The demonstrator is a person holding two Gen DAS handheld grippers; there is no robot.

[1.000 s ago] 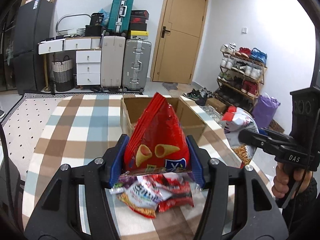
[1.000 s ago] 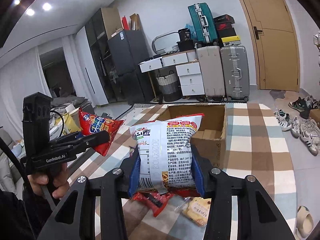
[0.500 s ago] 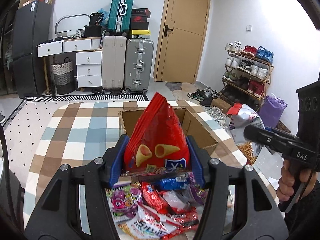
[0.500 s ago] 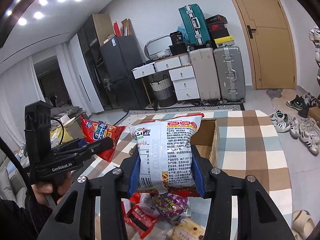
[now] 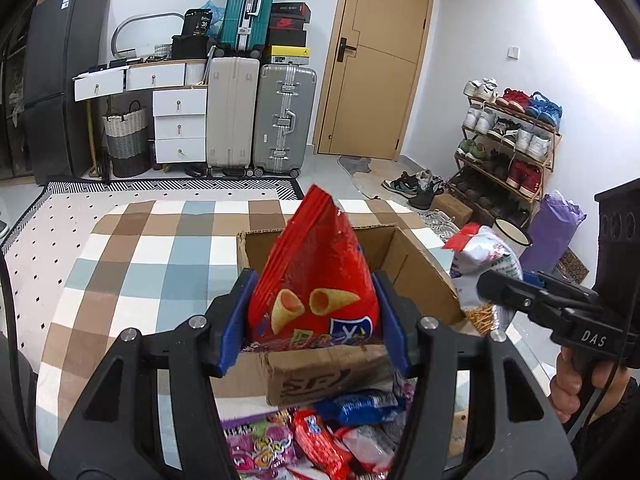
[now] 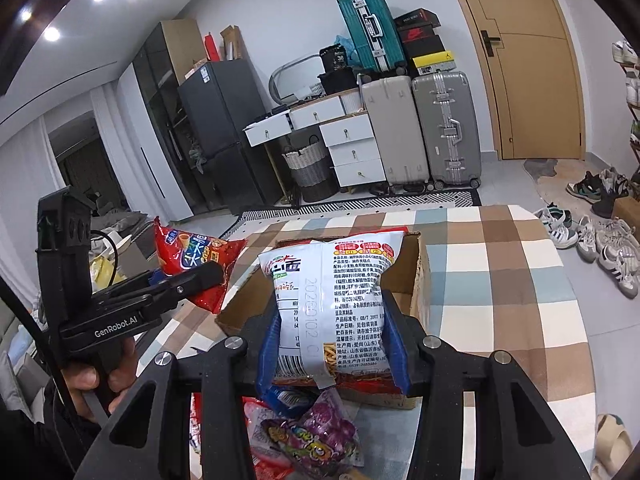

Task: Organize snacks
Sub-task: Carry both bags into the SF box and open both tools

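My left gripper (image 5: pixel 314 320) is shut on a red chip bag (image 5: pixel 316 280) with corn cones printed on it, held upright over the near edge of an open cardboard box (image 5: pixel 416 264). My right gripper (image 6: pixel 332 340) is shut on a white noodle-snack bag (image 6: pixel 336 300), held over the same box (image 6: pixel 420 276) from its right side. The red bag (image 6: pixel 192 256) and left gripper show at the left of the right wrist view; the white bag (image 5: pixel 486 256) shows at the right of the left wrist view. Several loose snack packets (image 5: pixel 312 440) lie below, in front of the box.
The box stands on a table with a checked cloth (image 5: pixel 152 256). Beyond are suitcases (image 5: pixel 284 116), white drawers (image 5: pixel 178 124), a door (image 5: pixel 384 60) and a shoe rack (image 5: pixel 508 140). Shoes (image 6: pixel 600 240) lie on the floor right of the table.
Both grippers have pulled back and risen with their bags, so the box now sits directly under them and the loose packets show below.
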